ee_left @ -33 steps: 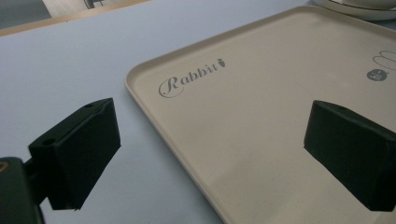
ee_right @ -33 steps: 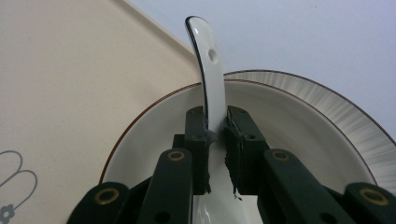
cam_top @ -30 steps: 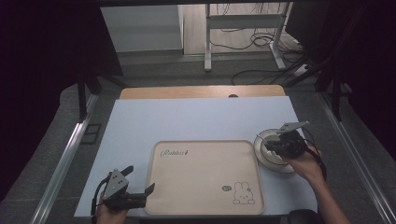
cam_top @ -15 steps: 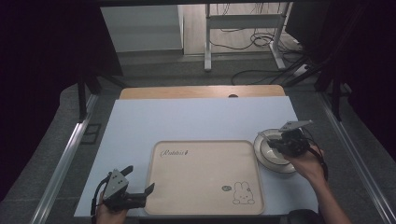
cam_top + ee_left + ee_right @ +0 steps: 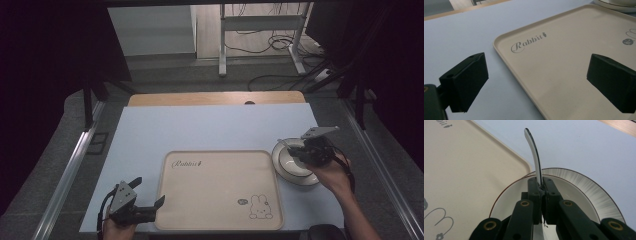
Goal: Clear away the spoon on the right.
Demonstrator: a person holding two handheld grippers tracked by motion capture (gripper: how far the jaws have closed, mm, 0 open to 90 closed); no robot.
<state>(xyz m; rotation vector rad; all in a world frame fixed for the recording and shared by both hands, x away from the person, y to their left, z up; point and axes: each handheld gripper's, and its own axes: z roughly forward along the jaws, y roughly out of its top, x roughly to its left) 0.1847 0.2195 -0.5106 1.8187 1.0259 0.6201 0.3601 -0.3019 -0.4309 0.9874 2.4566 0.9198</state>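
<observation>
A cream tray (image 5: 220,185) printed with "Rabbit" and a bunny lies at the front middle of the pale blue table. To its right stands a white bowl (image 5: 290,167) with a dark rim. My right gripper (image 5: 305,152) hovers over the bowl, shut on a white spoon (image 5: 534,152) whose curved handle sticks up past the jaws. In the right gripper view the bowl (image 5: 584,187) lies under the gripper (image 5: 541,182), with the tray (image 5: 461,170) at left. My left gripper (image 5: 148,191) is open at the tray's front left corner, its jaws straddling the tray's (image 5: 564,62) rim with nothing between them.
A wooden board (image 5: 215,98) runs along the table's far edge. Metal rails (image 5: 70,170) flank the table on both sides. Beyond the table are a desk frame and cables on the floor (image 5: 280,35).
My right gripper has shifted slightly to the right over the bowl, still holding the spoon. The left gripper has stayed put.
</observation>
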